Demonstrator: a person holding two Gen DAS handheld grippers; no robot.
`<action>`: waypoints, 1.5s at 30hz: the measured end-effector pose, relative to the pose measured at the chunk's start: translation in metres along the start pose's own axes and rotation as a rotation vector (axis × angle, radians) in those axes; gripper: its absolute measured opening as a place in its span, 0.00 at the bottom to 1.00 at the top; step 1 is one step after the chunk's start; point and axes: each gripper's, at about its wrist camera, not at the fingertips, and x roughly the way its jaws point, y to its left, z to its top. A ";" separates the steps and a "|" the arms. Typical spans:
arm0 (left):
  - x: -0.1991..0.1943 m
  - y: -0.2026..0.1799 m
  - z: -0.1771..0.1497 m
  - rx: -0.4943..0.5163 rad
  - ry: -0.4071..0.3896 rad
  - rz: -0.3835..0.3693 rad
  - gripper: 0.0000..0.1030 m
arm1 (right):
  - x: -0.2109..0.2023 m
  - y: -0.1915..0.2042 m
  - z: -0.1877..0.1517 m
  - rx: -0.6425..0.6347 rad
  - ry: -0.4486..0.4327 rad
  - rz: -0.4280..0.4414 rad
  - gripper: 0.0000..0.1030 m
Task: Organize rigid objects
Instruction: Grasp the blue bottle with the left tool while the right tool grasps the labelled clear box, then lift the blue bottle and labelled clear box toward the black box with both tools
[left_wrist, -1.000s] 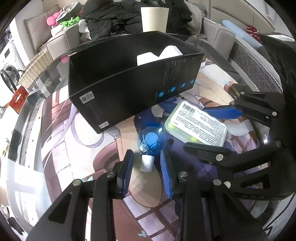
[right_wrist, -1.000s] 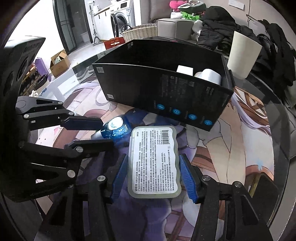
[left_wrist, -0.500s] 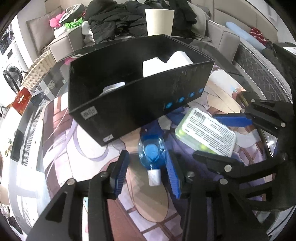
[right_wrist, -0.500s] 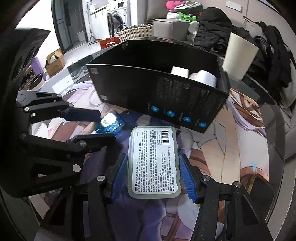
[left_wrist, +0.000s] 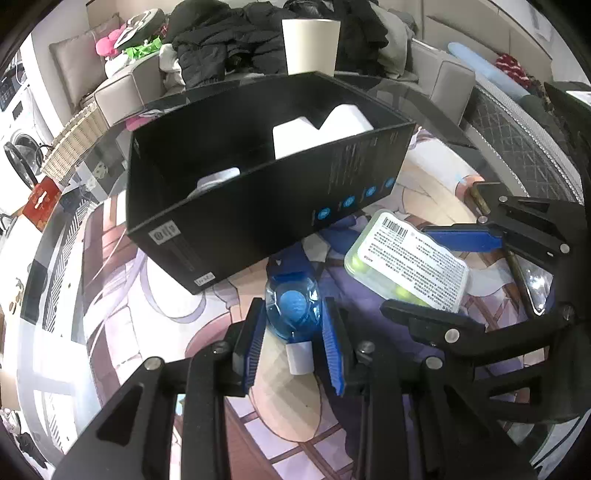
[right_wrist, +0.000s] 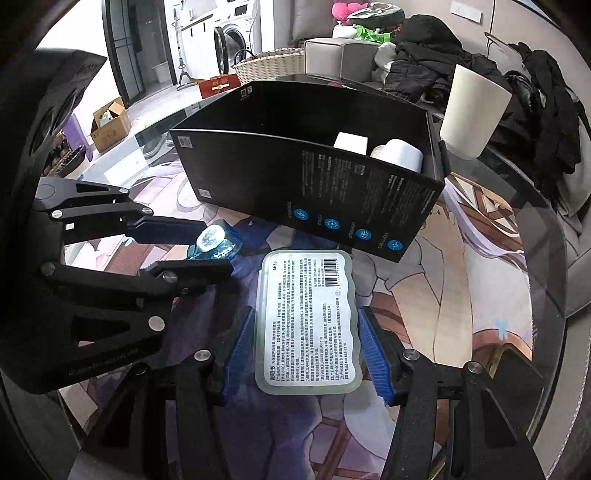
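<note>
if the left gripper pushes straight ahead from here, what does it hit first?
The blue bottle already sits between the left gripper's jaws, so it meets that first. Behind it, probably the black box's near wall; depth unclear.

The black box (right_wrist: 314, 192) stood open-topped toward the desk's (right_wrist: 461, 295) far edge, its near wall rising just beyond both claws and blocking any level path forward; white containers (right_wrist: 388, 149) filled its right end, while its left end lay free from above. The left claw (left_wrist: 293, 332) and right claw (right_wrist: 308, 339) crowded side by side, with only a narrow gap of desk between the blue bottle (left_wrist: 293, 310) and the flat labelled case (right_wrist: 308, 317). A white cup (right_wrist: 472, 114) stood past the box's right far corner, and open desk lay toward the right edge.
</note>
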 end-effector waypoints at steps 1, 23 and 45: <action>-0.002 0.000 0.000 -0.004 -0.008 -0.005 0.28 | -0.001 0.000 0.000 0.003 -0.004 0.001 0.55; -0.160 0.010 -0.013 -0.004 -0.742 0.134 0.28 | -0.150 0.013 0.001 0.051 -0.697 -0.139 0.55; -0.170 0.015 -0.006 -0.055 -0.790 0.112 0.28 | -0.187 0.029 -0.007 0.019 -0.839 -0.176 0.55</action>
